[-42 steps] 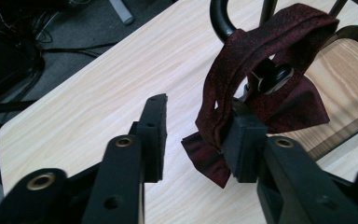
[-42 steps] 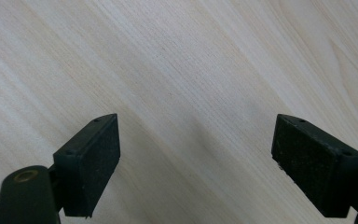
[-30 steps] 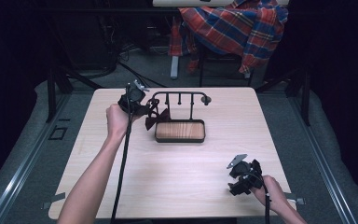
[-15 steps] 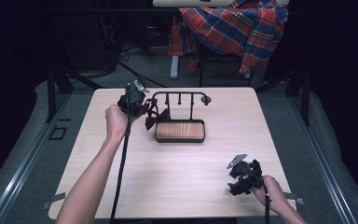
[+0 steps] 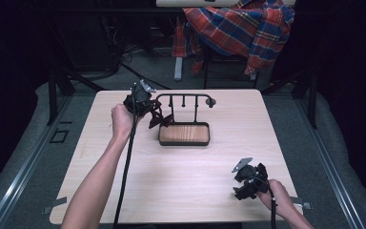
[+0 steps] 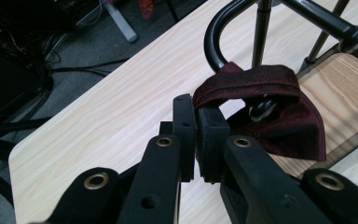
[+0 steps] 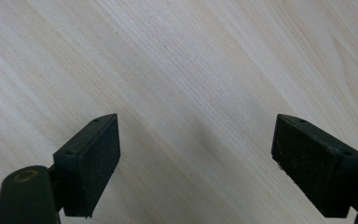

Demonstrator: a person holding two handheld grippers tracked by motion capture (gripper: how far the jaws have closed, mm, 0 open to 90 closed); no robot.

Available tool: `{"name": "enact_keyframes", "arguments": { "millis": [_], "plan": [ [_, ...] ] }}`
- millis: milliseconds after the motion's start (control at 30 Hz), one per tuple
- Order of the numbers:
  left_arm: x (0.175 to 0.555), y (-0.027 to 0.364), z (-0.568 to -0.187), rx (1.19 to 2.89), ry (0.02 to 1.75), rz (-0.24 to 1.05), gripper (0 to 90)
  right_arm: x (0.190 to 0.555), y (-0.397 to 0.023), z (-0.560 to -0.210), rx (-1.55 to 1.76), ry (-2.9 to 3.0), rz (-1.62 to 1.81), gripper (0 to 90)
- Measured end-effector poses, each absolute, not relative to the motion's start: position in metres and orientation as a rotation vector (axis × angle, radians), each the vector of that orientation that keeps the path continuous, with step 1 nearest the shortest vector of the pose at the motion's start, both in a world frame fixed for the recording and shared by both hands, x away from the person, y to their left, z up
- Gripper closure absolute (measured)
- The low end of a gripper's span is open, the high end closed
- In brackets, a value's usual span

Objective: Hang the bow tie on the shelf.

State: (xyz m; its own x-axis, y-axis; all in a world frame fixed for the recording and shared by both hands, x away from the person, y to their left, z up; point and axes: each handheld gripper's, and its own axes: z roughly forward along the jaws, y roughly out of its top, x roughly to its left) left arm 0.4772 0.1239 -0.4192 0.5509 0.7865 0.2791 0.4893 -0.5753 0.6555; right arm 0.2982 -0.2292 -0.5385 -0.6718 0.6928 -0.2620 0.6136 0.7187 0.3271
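Note:
A black rack (image 5: 183, 98) with a curved top bar stands on a wooden tray base (image 5: 183, 134) at the back middle of the table. A dark red cloth band (image 5: 158, 119) hangs at the rack's left end. My left gripper (image 5: 151, 113) sits just left of the rack; its jaws have just been closing and now pinch the band's edge. In the left gripper view the left gripper (image 6: 196, 116) is shut with the band (image 6: 279, 126) coming out from between the pads, under the rack bar (image 6: 307, 14). My right gripper (image 5: 239, 191) rests open near the front right, and the right gripper view has the right gripper (image 7: 196, 158) spread wide over bare wood.
The light wooden table (image 5: 195, 181) has free room in front of the tray. A plaid cloth (image 5: 238, 28) is draped over a chair behind the table. Dark metal frames (image 5: 57, 90) stand at the back corners. A black cable (image 5: 126, 162) trails along the left forearm.
The left gripper's jaws have closed by the rack's left end, on the dark red band. Neither hand has shifted noticeably.

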Motion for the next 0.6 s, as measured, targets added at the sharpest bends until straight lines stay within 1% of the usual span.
{"name": "enact_keyframes", "arguments": {
  "millis": [200,600],
  "plan": [
    [0.483,0.122,-0.419,2.268,1.026,0.782,87.6,0.298,-0.229,-0.539,1.010,2.559,0.295,15.1],
    [0.488,0.125,-0.433,2.298,1.068,0.726,86.0,0.298,-0.229,-0.539,1.006,2.559,0.292,15.1]
  ]
}}
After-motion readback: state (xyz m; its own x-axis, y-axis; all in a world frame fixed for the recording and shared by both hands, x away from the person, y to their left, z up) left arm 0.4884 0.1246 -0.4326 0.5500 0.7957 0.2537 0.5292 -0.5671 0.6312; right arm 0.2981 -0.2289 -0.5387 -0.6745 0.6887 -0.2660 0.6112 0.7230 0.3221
